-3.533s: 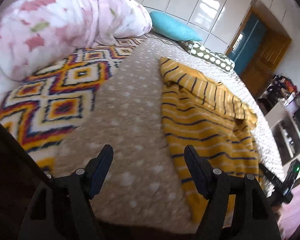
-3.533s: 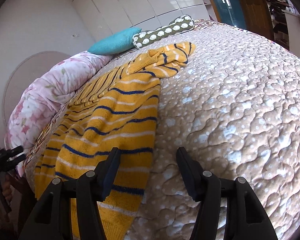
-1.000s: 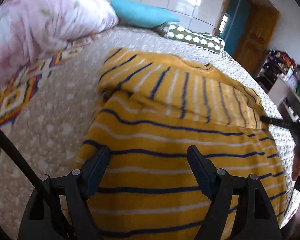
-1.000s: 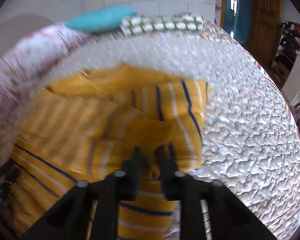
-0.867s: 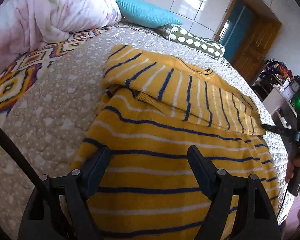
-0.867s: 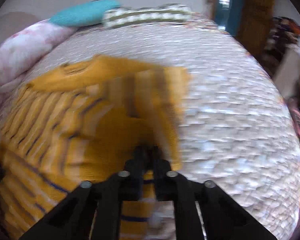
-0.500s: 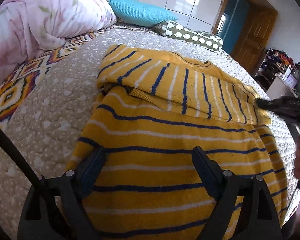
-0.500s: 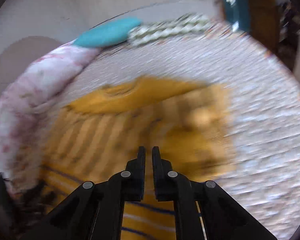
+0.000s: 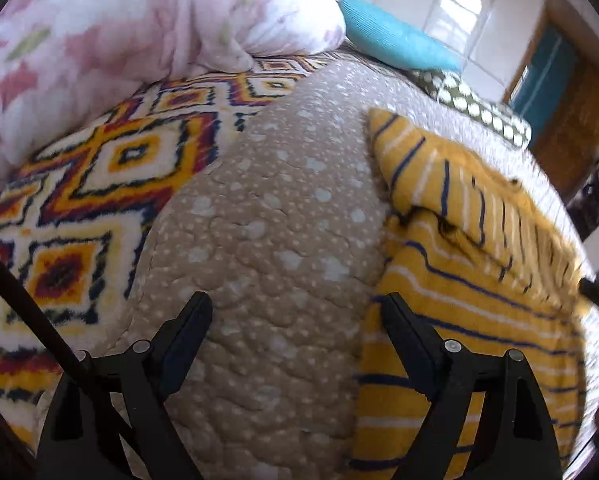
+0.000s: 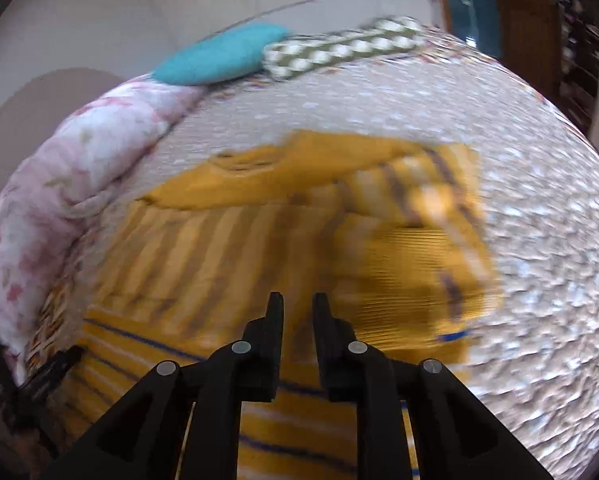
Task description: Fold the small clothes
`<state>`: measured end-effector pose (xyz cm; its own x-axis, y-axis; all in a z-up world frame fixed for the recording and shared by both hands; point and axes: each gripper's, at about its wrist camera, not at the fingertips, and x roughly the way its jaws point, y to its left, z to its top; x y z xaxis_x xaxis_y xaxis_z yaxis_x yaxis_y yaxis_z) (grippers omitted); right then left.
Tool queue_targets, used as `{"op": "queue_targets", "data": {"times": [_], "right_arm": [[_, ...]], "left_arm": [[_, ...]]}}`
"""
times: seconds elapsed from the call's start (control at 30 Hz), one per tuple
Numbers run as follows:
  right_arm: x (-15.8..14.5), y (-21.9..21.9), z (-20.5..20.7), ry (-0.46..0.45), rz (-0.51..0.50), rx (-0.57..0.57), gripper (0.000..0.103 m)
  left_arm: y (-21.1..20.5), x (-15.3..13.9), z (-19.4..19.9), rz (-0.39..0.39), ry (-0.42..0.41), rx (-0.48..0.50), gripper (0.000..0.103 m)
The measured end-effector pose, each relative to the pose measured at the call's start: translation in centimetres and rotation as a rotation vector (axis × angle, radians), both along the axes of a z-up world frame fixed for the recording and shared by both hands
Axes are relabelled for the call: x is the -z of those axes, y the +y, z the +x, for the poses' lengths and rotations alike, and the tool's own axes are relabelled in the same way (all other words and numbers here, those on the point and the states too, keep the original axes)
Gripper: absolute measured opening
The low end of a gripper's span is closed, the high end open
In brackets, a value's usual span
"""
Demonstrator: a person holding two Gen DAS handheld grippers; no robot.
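A yellow sweater (image 9: 471, 280) with navy and white stripes lies flat on the beige quilt (image 9: 267, 240). Its left sleeve is folded across the chest. In the blurred right wrist view the sweater (image 10: 227, 248) also shows its other sleeve (image 10: 415, 248) doubled over on the right side. My left gripper (image 9: 295, 312) is open over bare quilt, and its right finger hangs over the sweater's left edge. My right gripper (image 10: 298, 300) hovers above the sweater's middle. Its jaws are opening to a narrow gap with nothing between them.
A pink floral duvet (image 9: 119, 40) is heaped at the left, on a blanket with a diamond pattern (image 9: 99, 184). A teal pillow (image 9: 391, 48) and a green dotted pillow (image 9: 479, 108) lie at the bed's head. A wooden door (image 9: 571, 120) stands beyond.
My left gripper has swung left from above the sweater to the quilt beside it. My right gripper has let go of the sleeve, drawn back, and its jaws have parted slightly.
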<state>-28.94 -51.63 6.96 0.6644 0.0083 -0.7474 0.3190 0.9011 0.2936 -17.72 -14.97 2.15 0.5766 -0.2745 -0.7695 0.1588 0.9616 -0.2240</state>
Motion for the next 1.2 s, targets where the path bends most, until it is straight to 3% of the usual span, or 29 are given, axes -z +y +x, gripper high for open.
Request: {"op": "queue_targets", "data": {"times": [0.17, 0.37, 0.47, 0.7, 0.83, 0.93, 1.1, 1.17, 1.2], "right_arm": [[2.0, 8.1, 2.3, 0.025, 0.042, -0.199, 0.016], [5.4, 14.8, 2.0, 0.101, 0.038, -0.366, 0.017], [5.6, 16.9, -0.2, 0.084, -0.014, -0.414, 0.029], [5.8, 16.3, -7.5, 0.050, 0.025, -0.391, 0.032], [6.0, 15.3, -11.3, 0.069, 0.068, -0.380, 0.032], [5.6, 14.7, -13.9, 0.063, 0.032, -0.372, 0.032], [4.3, 13.4, -17.7, 0.059, -0.020, -0.343, 0.033], [3.5, 12.7, -18.9, 0.041, -0.054, -0.305, 0.043], [2.9, 12.0, -19.9, 0.022, -0.077, -0.274, 0.049]], "left_arm": [[-0.7, 0.2, -0.2, 0.050, -0.017, 0.022, 0.086], [-0.4, 0.5, -0.1, 0.019, -0.014, 0.023, 0.087], [-0.6, 0.5, -0.1, 0.033, -0.021, 0.031, 0.089], [-0.8, 0.7, -0.8, 0.047, -0.031, 0.037, 0.090], [-0.5, 0.7, -2.7, 0.041, -0.024, 0.045, 0.090], [-0.2, 0.6, -5.3, 0.030, -0.030, 0.070, 0.090], [-1.4, 0.4, -11.0, 0.183, -0.132, 0.178, 0.094], [-1.2, 0.2, -12.5, 0.183, -0.136, 0.194, 0.094], [-0.8, -0.1, -13.0, 0.142, -0.111, 0.210, 0.094]]}}
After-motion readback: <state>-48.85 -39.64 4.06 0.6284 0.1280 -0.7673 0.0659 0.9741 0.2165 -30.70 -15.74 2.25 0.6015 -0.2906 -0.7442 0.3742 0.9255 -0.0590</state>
